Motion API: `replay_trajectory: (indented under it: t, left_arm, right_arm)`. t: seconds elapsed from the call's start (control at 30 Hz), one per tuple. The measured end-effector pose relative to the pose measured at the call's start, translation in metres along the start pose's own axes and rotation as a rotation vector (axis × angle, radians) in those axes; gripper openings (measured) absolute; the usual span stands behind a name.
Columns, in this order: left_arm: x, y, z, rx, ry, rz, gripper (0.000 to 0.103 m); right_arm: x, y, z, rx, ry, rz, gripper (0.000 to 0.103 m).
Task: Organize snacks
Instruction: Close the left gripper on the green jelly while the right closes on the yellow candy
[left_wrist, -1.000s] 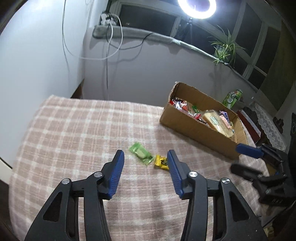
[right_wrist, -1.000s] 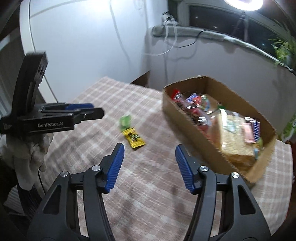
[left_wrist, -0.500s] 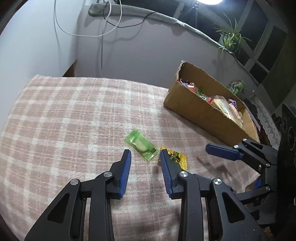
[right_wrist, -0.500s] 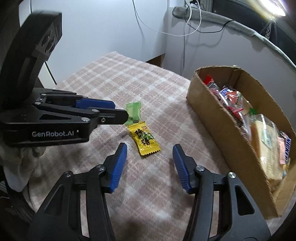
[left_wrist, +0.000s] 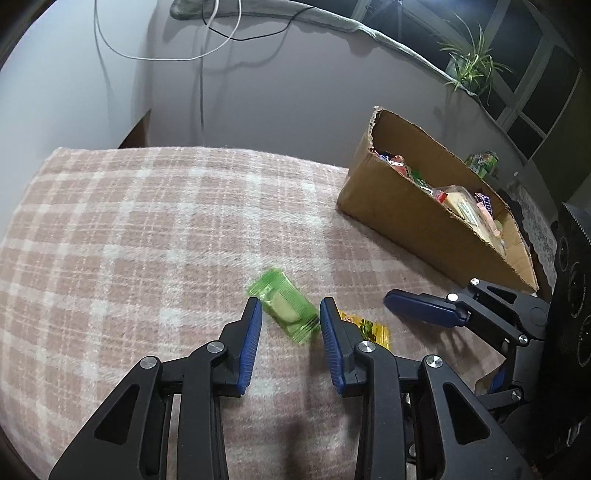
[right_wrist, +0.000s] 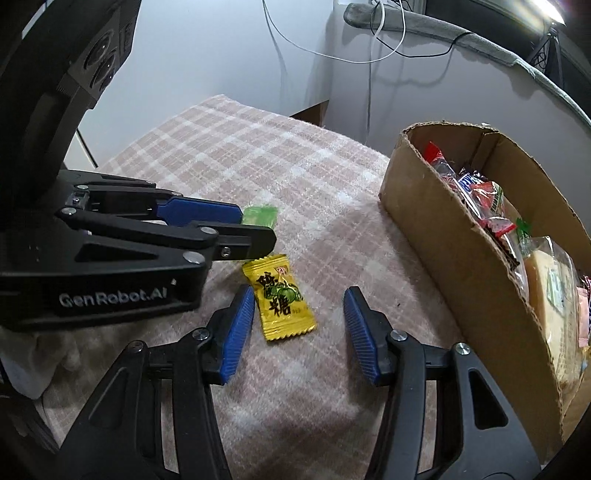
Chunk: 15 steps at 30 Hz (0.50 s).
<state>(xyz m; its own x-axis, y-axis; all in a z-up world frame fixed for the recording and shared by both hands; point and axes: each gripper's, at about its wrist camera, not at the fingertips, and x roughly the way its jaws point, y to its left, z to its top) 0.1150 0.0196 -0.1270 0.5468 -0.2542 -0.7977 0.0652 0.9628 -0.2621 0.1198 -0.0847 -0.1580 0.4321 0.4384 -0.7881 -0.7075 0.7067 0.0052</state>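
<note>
A green snack packet (left_wrist: 283, 306) lies on the plaid tablecloth between the blue pads of my left gripper (left_wrist: 291, 308), which is open around it with gaps on both sides. Its far end shows in the right wrist view (right_wrist: 259, 215). A yellow candy packet (right_wrist: 280, 296) lies just right of it, between the open jaws of my right gripper (right_wrist: 299, 293); its corner shows in the left wrist view (left_wrist: 367, 326). The cardboard box (left_wrist: 413, 218) holding several snacks stands at the right, also in the right wrist view (right_wrist: 454, 236).
The plaid cloth (left_wrist: 147, 236) covers the table, which ends at the wall behind. The two grippers sit close side by side; the left one (right_wrist: 218, 221) crosses the right wrist view. A green can (left_wrist: 482, 162) stands behind the box.
Both grippers have moved forward and down to the table. The left now straddles the green packet with narrower jaws; the right now straddles the yellow packet.
</note>
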Motion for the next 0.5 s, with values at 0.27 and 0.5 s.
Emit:
replay_trajectory:
  t: [0.27, 0.5]
  left_arm:
    - [0.009, -0.011, 0.008, 0.047, -0.005, 0.030, 0.031]
    - [0.017, -0.027, 0.014, 0.095, -0.006, 0.049, 0.039]
  right_arm:
    - [-0.004, -0.015, -0.002, 0.057, -0.006, -0.011, 0.026]
    - [-0.013, -0.028, -0.013, 0.105, -0.009, -0.024, 0.026]
